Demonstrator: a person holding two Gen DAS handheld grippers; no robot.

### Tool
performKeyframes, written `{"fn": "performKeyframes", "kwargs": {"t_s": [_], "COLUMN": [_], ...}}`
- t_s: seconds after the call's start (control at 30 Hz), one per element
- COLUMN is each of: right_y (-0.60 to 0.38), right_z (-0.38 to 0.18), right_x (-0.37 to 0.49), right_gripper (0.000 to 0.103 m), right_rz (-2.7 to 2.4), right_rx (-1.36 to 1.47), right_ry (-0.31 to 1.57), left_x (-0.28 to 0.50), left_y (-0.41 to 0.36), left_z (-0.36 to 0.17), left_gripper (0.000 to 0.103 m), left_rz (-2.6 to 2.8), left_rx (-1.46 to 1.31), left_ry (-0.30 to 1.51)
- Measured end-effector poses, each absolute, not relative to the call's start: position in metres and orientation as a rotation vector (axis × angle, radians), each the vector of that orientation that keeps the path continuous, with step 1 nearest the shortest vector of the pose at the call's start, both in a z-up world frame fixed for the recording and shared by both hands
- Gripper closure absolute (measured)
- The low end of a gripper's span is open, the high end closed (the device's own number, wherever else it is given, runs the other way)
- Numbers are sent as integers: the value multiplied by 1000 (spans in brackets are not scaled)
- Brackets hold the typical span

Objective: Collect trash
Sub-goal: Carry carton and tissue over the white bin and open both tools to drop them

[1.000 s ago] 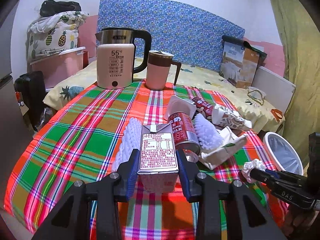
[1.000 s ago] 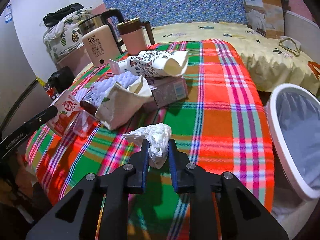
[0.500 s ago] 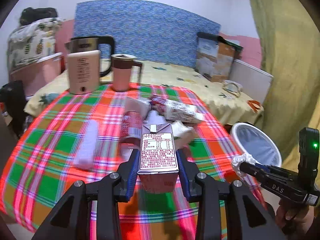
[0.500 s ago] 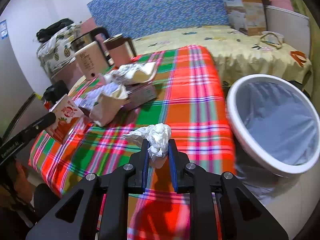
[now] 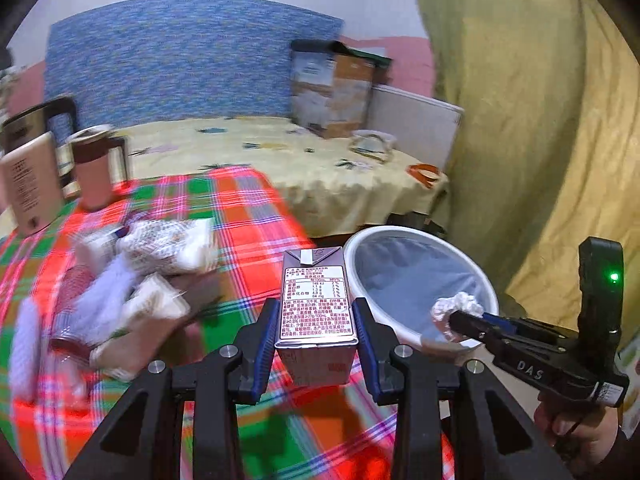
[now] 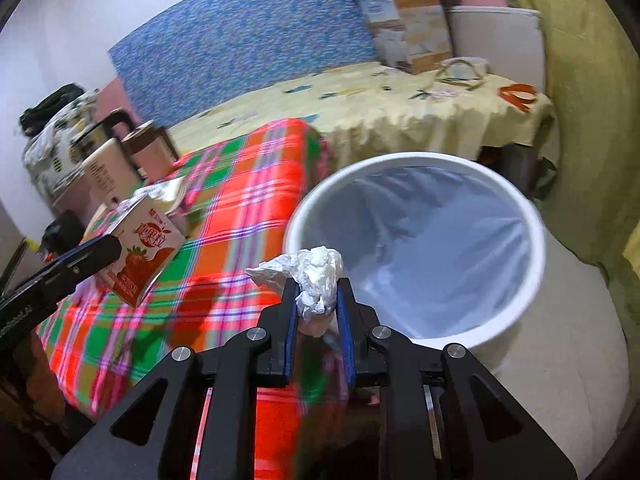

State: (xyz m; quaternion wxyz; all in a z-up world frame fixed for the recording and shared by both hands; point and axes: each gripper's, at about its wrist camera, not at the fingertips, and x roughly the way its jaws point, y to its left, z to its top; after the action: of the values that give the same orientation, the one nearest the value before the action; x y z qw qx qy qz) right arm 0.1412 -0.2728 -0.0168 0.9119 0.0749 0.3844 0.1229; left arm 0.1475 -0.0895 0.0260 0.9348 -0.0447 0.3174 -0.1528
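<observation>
My left gripper (image 5: 316, 312) is shut on a small drink carton (image 5: 316, 304), held upright above the plaid table's right edge; the carton also shows in the right wrist view (image 6: 140, 252). My right gripper (image 6: 318, 300) is shut on a crumpled white tissue (image 6: 312, 276), held by the near rim of the white trash bin (image 6: 532, 216). In the left wrist view the tissue (image 5: 456, 308) hangs over the bin's rim (image 5: 400, 236). The bin has a clear liner. More trash (image 5: 156, 272), wrappers, a can and cartons, lies blurred on the table.
A kettle (image 5: 28, 184) and a pink mug (image 5: 96, 172) stand at the table's far left. A bed with a yellow sheet (image 5: 320, 176) lies behind the table. A yellow-green curtain (image 5: 540, 140) hangs right of the bin.
Both grippers have swung right with their loads. The carton has left the trash pile for the table's right edge. The tissue has gone from above the table to the bin's rim.
</observation>
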Motion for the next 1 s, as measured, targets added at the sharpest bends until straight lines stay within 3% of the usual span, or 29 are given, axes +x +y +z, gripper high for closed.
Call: {"fn": "performKeyframes", "kwargs": {"t_s": [0.5, 0.7, 0.77, 1.0], "right_y": [-320, -327, -328, -329], "right_z": [-31, -33, -33, -29], "right_x": [151, 152, 151, 148], "right_gripper": [80, 66, 56, 52], "right_rz": [132, 127, 129, 126], "right_rx": [187, 196, 197, 202], "right_ry": [833, 840, 838, 825], "left_x": [205, 215, 214, 213], "left_y": [-165, -170, -170, -165], "left_z": [-1, -10, -10, -5], "left_gripper": [66, 66, 65, 64], "left_rz": [-471, -484, -486, -485], "left_rx": [-68, -82, -81, -100], "left_ry": [724, 750, 748, 738]}}
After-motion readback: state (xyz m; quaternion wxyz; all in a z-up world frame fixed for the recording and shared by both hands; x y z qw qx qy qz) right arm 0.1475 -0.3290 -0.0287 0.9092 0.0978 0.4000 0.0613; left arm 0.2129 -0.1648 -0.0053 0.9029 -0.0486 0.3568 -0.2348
